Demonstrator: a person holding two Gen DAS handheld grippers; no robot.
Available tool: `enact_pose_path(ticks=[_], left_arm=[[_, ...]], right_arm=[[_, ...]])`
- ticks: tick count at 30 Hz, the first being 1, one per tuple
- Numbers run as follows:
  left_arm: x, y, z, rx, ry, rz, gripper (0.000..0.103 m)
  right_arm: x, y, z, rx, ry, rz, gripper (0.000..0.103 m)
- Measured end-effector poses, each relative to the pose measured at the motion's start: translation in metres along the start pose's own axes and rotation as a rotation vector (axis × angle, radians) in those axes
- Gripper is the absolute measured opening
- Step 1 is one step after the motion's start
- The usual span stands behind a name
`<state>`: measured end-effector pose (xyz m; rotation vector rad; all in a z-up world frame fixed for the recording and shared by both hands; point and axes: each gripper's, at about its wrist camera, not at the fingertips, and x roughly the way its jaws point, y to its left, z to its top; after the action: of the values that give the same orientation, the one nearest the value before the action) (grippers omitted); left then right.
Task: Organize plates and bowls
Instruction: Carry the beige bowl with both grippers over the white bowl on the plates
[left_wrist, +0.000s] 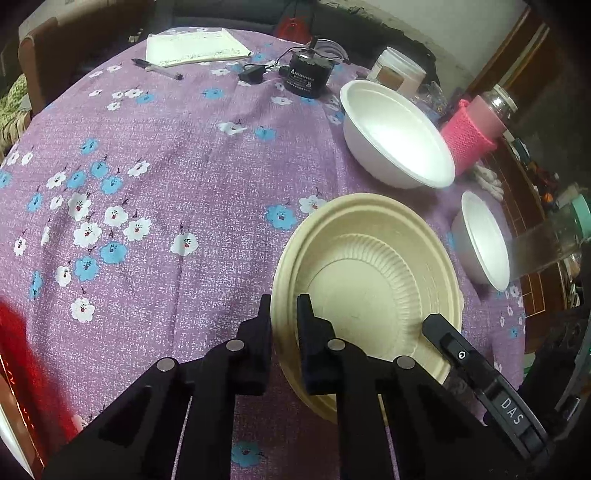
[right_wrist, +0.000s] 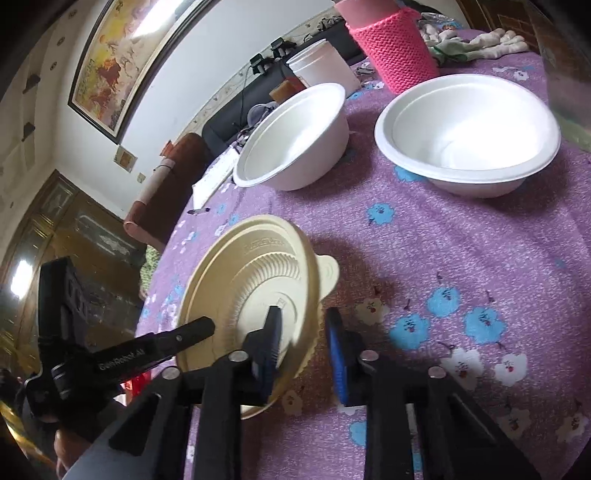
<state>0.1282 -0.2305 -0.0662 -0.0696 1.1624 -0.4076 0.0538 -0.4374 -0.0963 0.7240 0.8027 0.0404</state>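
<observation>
Both grippers are engaged on the beige plate stack (left_wrist: 369, 295), which is the landmark for what follows. The left gripper (left_wrist: 284, 332) is clenched on the stack's near-left rim, one finger outside the rim and one inside, pads pressing the edge. The right gripper (right_wrist: 303, 343) is less certain: its left finger (right_wrist: 271, 332) lies on the upper plate's face and its blue-padded right finger (right_wrist: 336, 347) stands just beyond the rim, with the edge between them; the jaws are nearly closed, but the right wrist view does not show whether that blue pad has actually met the rim, so contact there cannot be confirmed. The stack appears to be two pieces, a ribbed plate nested in a larger beige plate with a small tab (right_wrist: 328, 271) on its right edge, and it looks tilted up off the desk (left_wrist: 147, 184) on the right gripper's side (a judgement from the shadow beneath it). Beyond the stack, well apart from it, stand a large white bowl (left_wrist: 397, 136) and a second white bowl (left_wrist: 484, 243) to the right of the stack; a pink knitted cup (left_wrist: 469, 144) sits behind them. The step in hand reads as securing or separating the plates at a two-handed grip; the bowls are not yet gathered. The next move calls for a firm pinch on both rims before any lift, level carriage so the inner plate does not slide, and a clear path past the bowls. Thin rims of this kind may flex under the pads.
</observation>
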Motion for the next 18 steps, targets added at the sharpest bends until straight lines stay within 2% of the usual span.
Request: enact_pose_path(ticks=[4,11,18], left_arm=[[-0.004,-0.002,-0.003,0.012,-0.005,0.006,0.009],[-0.013,0.002,-0.009,0.011,-0.004,-0.003,0.009],[-0.043,0.007,-0.026,0.041,-0.055,0.016,0.009]], right_arm=[[-0.002,0.003,-0.003,-0.013,-0.01,-0.009,0.016],[-0.007,-0.003,-0.005,0.042,0.001,0.033,0.013],[-0.026,0.012,-0.02,0.034,-0.025,0.063,0.013]])
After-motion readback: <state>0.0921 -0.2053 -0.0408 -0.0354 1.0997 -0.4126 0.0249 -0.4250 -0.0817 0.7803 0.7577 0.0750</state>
